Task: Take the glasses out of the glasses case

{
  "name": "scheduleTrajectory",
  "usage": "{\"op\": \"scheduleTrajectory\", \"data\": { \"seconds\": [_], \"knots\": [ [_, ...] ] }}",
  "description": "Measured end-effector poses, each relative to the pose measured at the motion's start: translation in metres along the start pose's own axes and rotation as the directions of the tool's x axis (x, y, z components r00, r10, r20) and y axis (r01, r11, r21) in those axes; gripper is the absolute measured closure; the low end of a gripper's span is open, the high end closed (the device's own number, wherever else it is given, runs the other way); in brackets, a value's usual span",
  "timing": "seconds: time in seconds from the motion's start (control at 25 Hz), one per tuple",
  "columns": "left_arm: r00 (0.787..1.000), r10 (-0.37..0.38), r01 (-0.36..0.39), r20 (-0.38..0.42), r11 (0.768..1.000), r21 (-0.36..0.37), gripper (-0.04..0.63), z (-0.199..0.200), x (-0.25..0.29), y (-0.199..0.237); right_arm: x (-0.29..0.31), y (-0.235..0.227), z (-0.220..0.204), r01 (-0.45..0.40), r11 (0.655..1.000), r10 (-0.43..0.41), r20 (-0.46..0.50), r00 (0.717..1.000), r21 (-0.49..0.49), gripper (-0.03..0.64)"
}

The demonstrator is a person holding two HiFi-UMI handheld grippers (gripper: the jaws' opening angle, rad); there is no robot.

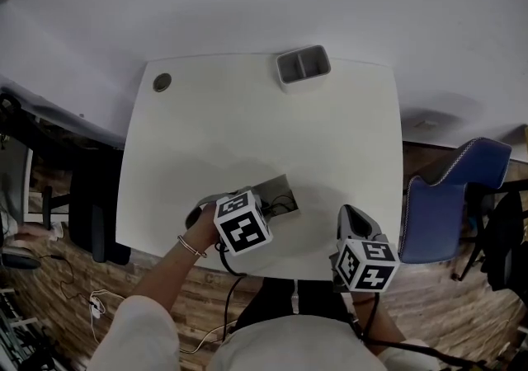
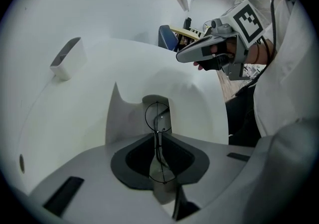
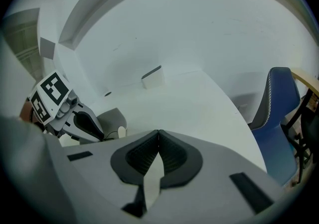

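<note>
A grey glasses case (image 1: 279, 190) lies open near the table's front edge, and its raised flap (image 2: 118, 113) shows in the left gripper view. Thin black wire-framed glasses (image 2: 157, 117) stand between the jaws of my left gripper (image 2: 157, 137), which point steeply down over the case and look shut on the frame. One round lens sits beyond the jaw tips, the other lens (image 2: 162, 169) inside the gap. From the head view the left gripper (image 1: 262, 206) covers most of the case. My right gripper (image 3: 158, 132) hovers to the right, shut and empty, also seen in the head view (image 1: 353, 219).
A grey rectangular holder (image 1: 303, 64) stands at the white table's (image 1: 346, 138) far edge, and a round grommet (image 1: 162, 82) sits at its far left corner. A blue chair (image 1: 445, 200) is to the right. A black chair (image 1: 91, 213) and cables are on the left.
</note>
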State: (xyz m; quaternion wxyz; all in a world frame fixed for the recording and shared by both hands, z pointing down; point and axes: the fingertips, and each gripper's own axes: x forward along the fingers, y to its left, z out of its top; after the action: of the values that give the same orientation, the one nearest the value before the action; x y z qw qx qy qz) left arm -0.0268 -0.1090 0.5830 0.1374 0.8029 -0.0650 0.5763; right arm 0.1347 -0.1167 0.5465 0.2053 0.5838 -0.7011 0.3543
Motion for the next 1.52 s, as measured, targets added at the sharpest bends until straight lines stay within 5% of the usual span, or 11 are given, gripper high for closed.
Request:
{"op": "scheduleTrajectory", "data": {
  "seconds": [0.4,0.92,1.28,1.52],
  "knots": [
    [0.994,-0.100,0.097,-0.039,0.992,-0.076,0.537,0.001,0.000,-0.003,0.004,-0.002,-0.001,-0.008,1.000,0.008,-0.006,1.000,0.015,0.584],
    [0.982,-0.141,0.129,-0.124,0.987,-0.098,0.546,-0.002,0.008,-0.002,0.010,-0.012,0.002,-0.014,1.000,0.014,-0.011,1.000,0.028,0.584],
    [0.990,-0.139,0.134,-0.017,0.973,-0.190,0.571,-0.004,0.002,-0.001,0.015,-0.009,0.007,-0.034,0.999,0.034,-0.011,0.999,0.013,0.584],
    [0.996,-0.088,0.089,0.014,0.978,-0.188,0.572,-0.006,-0.002,0.001,0.017,0.000,0.007,-0.049,0.999,0.049,-0.016,0.999,-0.003,0.584]
  ]
}}
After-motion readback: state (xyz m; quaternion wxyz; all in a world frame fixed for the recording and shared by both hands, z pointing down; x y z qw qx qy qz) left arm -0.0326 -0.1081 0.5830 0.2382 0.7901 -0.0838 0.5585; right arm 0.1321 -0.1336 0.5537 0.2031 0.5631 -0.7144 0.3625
